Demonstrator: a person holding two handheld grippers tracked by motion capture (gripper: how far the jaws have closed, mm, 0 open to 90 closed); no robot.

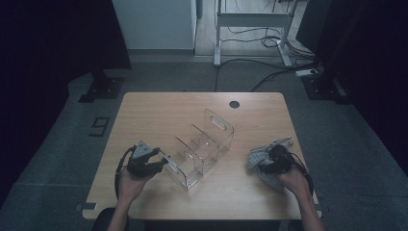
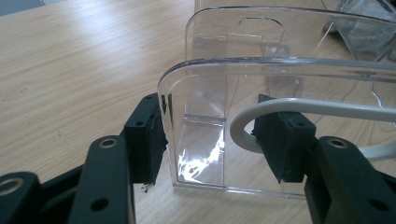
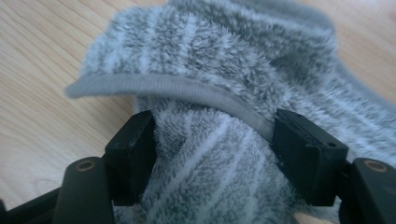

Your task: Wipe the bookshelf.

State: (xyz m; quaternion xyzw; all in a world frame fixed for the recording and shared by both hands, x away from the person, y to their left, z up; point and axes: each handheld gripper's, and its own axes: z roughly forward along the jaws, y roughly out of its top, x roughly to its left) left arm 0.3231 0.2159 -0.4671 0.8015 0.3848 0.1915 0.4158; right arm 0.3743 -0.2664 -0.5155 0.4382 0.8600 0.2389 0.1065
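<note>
- While my left gripper (image 1: 153, 161) sits at the lower left of the high view, its jaws stand about half apart around the near corner of the clear plastic organizer (image 1: 202, 149); one pad lies against the outer face of the end wall, and whether the other pad presses I cannot tell.
- That organizer is hard, glossy, see-through plastic: a row of upright dividers with rounded top corners, and a slot handle cut in the tall end panel (image 2: 261, 35). It stands at the middle of the wooden table (image 1: 159, 110), running diagonally.
- A white cable (image 2: 299, 108) curves in front of my left gripper's right-hand pad.
- My right gripper (image 1: 269, 161), at the lower right of the high view, has its jaws fairly wide on either side of a grey towel (image 3: 219, 70); both pads touch the pile.
- Fluffy looped terry, that towel, with paler stripes and a smooth flat-woven hem, crumpled in a heap near the table's right edge.
- Pale wood grain on the table, a round dark hole (image 1: 234, 104) near its far edge.
- No readable writing on any of these.
</note>
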